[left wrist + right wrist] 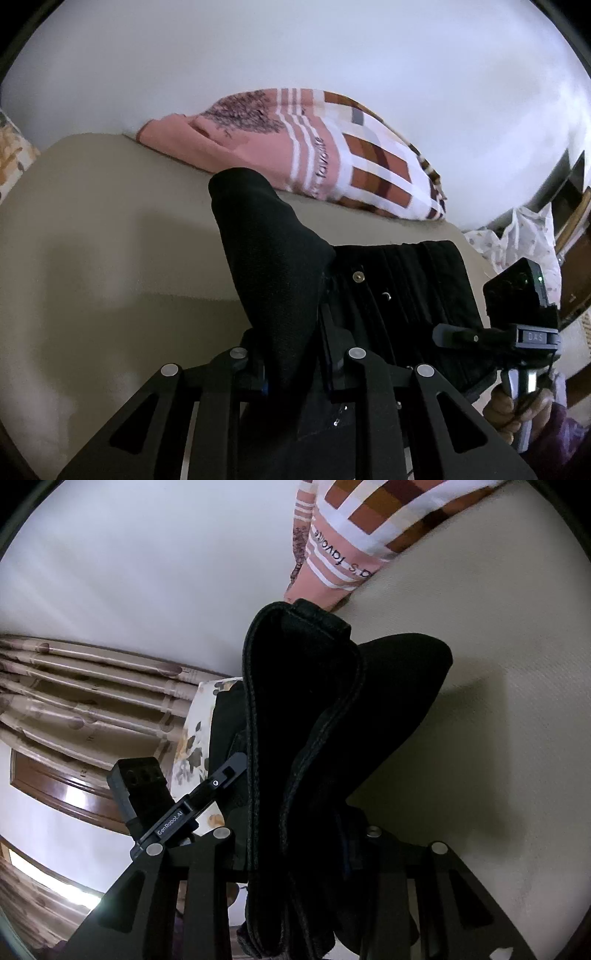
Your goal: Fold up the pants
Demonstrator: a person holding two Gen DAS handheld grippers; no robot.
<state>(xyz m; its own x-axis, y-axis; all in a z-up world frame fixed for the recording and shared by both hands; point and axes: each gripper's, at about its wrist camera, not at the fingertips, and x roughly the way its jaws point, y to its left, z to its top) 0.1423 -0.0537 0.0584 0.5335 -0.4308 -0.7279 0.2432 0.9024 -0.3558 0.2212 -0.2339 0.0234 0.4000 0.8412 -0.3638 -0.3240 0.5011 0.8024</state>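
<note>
the black pants [399, 295] lie on a beige bed [92, 240], waistband end spread flat with a metal button showing, long axis running from the near edge toward the pink-and-plaid pillow [314, 147] at the wall; one folded stretch rises from the left gripper [291, 354], pointing up and away toward that pillow; the left gripper's jaws are clamped on this cloth; the left wrist view alone shows the flat waistband, the other gripper and the hand [517, 410] under it at the right; in the right wrist view the right gripper [306, 849] pinches a thick seamed bundle of the pants [295, 709], which stands up between its jaws, its tip near the pillow [351, 535]; only this view shows curtains [74, 686] and floral fabric [192, 738].
</note>
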